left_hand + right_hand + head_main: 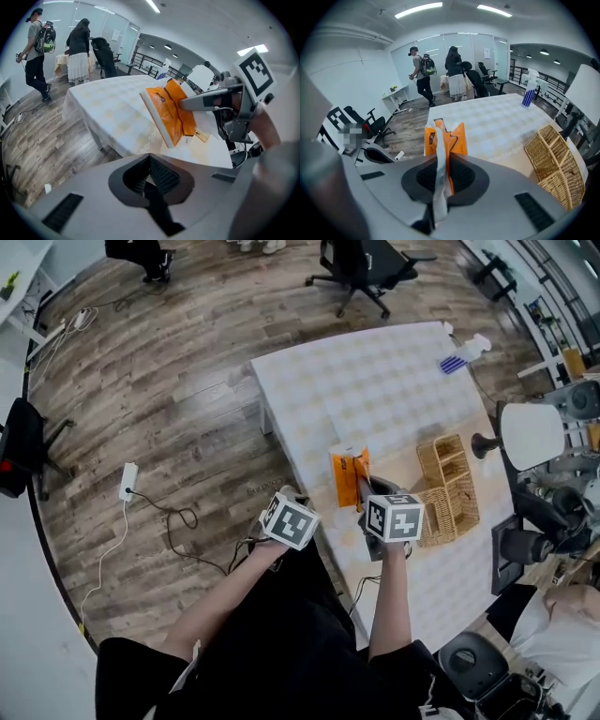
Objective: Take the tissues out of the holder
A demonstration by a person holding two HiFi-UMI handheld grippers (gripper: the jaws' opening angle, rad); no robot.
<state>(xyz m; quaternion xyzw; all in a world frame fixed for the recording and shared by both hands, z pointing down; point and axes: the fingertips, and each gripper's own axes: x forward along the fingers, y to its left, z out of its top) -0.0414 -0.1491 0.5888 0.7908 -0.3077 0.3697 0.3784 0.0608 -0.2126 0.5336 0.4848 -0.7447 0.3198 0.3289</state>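
Note:
An orange tissue pack (pixel 349 472) hangs tilted over the white-clothed table (pixel 375 381), near its front left edge. My right gripper (pixel 364 491) is shut on the pack's top. In the right gripper view a white strip of the pack runs between the closed jaws (pixel 439 187), with the orange pack (pixel 446 137) just past them. The wicker holder (pixel 450 488) stands to the right of the pack, apart from it. My left gripper (pixel 283 497) is off the table's left edge, jaws shut (pixel 150 185) with nothing between them. It looks at the pack (pixel 168 112) from the side.
A spray bottle (pixel 466 354) stands at the table's far right corner and a white lamp (pixel 530 432) at the right edge. Office chairs (pixel 361 268) and floor cables (pixel 173 521) surround the table. Two people (pixel 438 72) stand far off by the glass wall.

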